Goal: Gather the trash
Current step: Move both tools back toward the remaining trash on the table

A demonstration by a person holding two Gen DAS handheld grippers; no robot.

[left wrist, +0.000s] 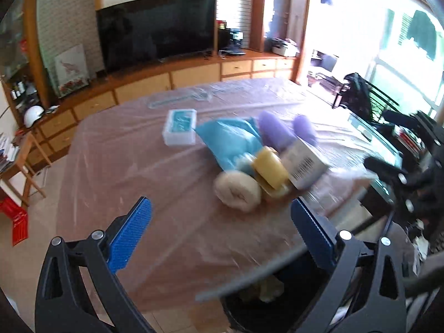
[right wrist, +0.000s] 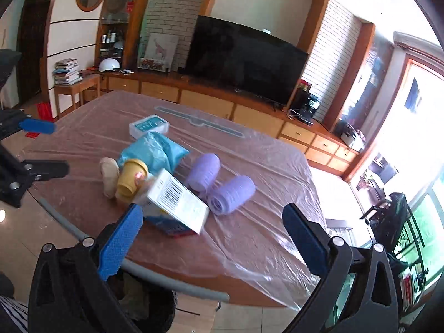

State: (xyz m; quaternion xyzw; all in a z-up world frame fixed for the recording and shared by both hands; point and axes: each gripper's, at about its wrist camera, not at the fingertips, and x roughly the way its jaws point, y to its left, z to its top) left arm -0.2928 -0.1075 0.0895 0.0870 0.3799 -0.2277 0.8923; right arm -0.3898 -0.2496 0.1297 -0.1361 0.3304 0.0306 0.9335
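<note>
A pile of items lies on the plastic-covered table (right wrist: 258, 238): a white barcode box (right wrist: 177, 202), a yellow cup (right wrist: 130, 179), a beige roll (right wrist: 109, 176), a crumpled blue bag (right wrist: 152, 151) and two purple rollers (right wrist: 230, 191). The same box (left wrist: 305, 163), cup (left wrist: 272, 170), roll (left wrist: 238, 191) and bag (left wrist: 230, 138) show in the left wrist view. My left gripper (left wrist: 222, 236) is open and empty, short of the pile. My right gripper (right wrist: 211, 236) is open and empty, with the box just beyond its left finger. A black trash bin (left wrist: 274, 302) sits below the table edge.
A white and teal box (left wrist: 180, 127) lies farther back on the table. A TV (right wrist: 244, 58) on a long wooden cabinet stands behind. The right gripper (left wrist: 405, 172) shows at the right edge of the left wrist view. A small side table with books (right wrist: 69, 80) stands at left.
</note>
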